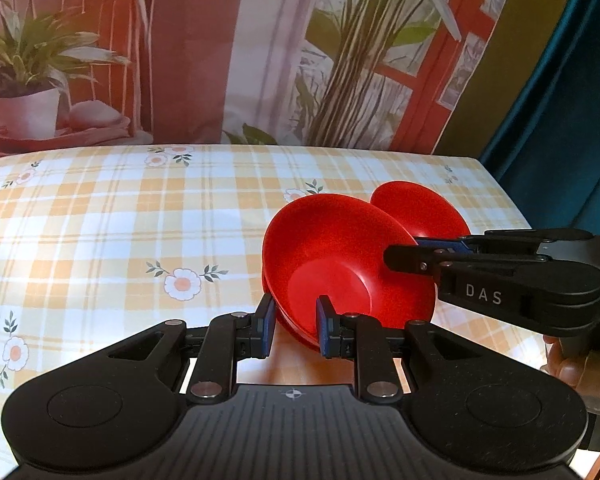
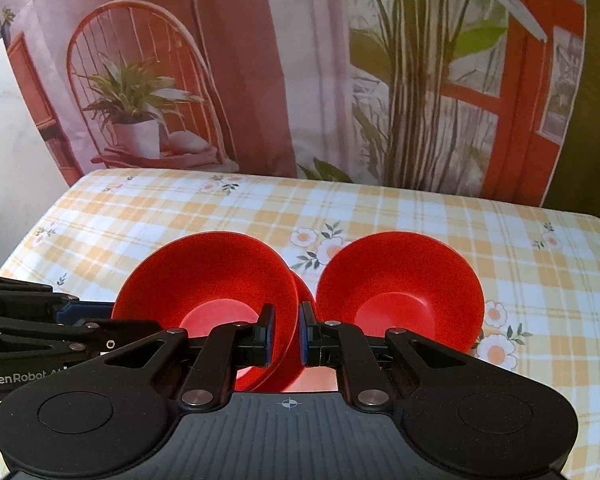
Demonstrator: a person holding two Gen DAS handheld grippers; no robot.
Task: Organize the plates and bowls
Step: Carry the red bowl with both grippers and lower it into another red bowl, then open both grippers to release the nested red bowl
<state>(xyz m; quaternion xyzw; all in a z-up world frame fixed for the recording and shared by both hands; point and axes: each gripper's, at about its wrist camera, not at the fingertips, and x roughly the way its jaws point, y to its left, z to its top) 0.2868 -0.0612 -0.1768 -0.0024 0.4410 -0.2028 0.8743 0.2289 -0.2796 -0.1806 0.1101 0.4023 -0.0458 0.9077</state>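
A checked cloth [image 2: 420, 216] with flowers covers the table, before a printed backdrop [image 2: 300, 80]. I count 3 red bowls: 2 stacked [image 2: 204, 276] left of the single bowl [image 2: 400, 276]. Left claw [image 1: 294, 322] and right claw [image 2: 286, 334] both clamp the stack's rim.

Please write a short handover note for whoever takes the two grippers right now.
Left gripper: closed on the near rim of the nested bowls, which look like two stacked and are tilted up off the checked tablecloth.
Right gripper: pinching the same stack's rim from the other side.
Single red bowl: upright on the cloth, just right of the stack, not held.
Done: two bowls apparently nested.
Left: probably add the single bowl to the stack. No plates in view.
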